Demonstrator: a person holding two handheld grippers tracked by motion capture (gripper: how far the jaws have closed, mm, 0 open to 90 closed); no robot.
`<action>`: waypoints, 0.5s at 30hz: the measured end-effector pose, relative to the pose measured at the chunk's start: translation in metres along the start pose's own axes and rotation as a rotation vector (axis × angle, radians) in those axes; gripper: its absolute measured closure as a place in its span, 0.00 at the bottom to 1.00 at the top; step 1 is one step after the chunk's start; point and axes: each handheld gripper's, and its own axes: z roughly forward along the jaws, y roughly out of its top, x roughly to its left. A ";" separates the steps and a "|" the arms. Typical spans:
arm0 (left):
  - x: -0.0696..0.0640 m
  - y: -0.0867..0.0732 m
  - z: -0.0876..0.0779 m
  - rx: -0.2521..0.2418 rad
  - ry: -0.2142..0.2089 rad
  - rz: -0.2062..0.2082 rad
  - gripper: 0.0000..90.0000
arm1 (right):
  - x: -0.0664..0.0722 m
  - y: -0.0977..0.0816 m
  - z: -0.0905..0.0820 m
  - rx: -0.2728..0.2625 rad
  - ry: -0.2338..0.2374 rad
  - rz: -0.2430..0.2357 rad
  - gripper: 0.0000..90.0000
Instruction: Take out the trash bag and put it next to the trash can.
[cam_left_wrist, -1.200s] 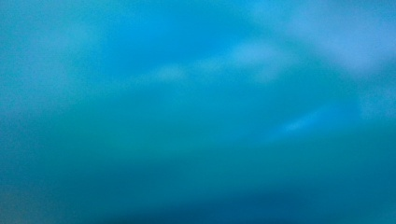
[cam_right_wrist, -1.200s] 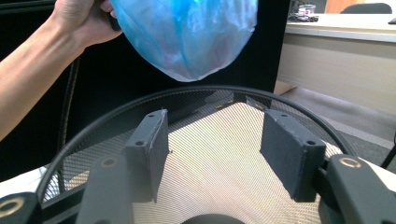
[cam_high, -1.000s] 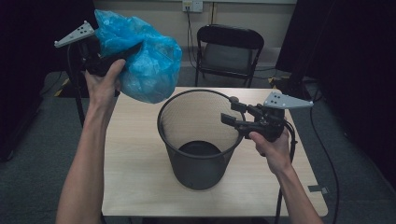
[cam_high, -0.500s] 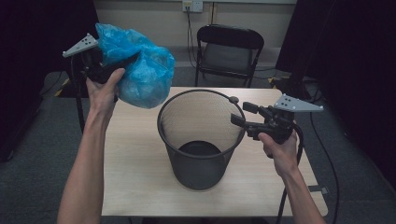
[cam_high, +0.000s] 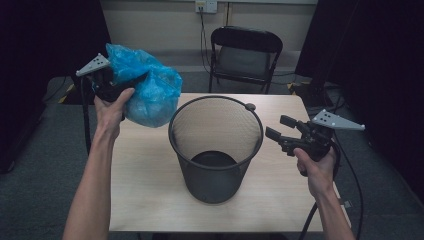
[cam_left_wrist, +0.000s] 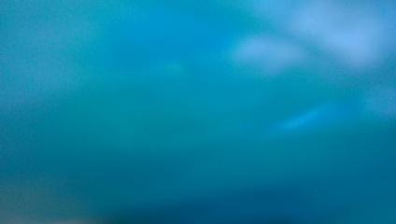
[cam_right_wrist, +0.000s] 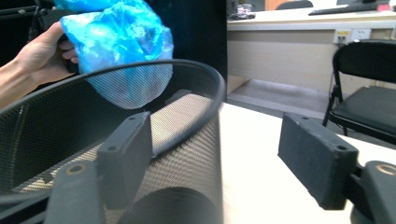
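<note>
A crumpled blue plastic bag (cam_high: 150, 92) hangs to the left of the bin and slightly above its rim, with my left gripper (cam_high: 131, 82) shut on its bunched top. Blurred blue plastic (cam_left_wrist: 196, 112) covers the left gripper view. A black mesh waste bin (cam_high: 210, 180) stands upright at the table's centre with a dark bottom. My right gripper (cam_high: 277, 126) floats just right of the bin, apart from its rim. Its jaws have just been opening and hold nothing. In the right gripper view the open gripper (cam_right_wrist: 219, 158) faces the bin's rim (cam_right_wrist: 187, 79), with the bag (cam_right_wrist: 121, 42) beyond.
The light wooden table (cam_high: 150, 190) has bare surface on both sides of the bin. A black folding chair (cam_high: 245, 55) stands behind the table's far edge. Dark curtains hang left and right. A cable trails from the right gripper off the table's right edge.
The left hand has lowered the bag toward the bin's left side. The right gripper has drawn back to the right, away from the rim, and its jaws stand wider.
</note>
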 end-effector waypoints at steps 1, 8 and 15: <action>0.001 -0.004 0.001 0.013 0.003 0.001 0.99 | -0.002 -0.002 -0.001 -0.001 -0.005 0.005 0.27; 0.001 -0.047 0.012 0.118 0.015 -0.006 0.98 | -0.015 -0.030 -0.006 0.040 -0.054 0.035 0.23; 0.003 -0.087 0.022 0.199 0.022 -0.044 0.98 | -0.023 -0.074 0.000 0.128 -0.073 0.083 0.21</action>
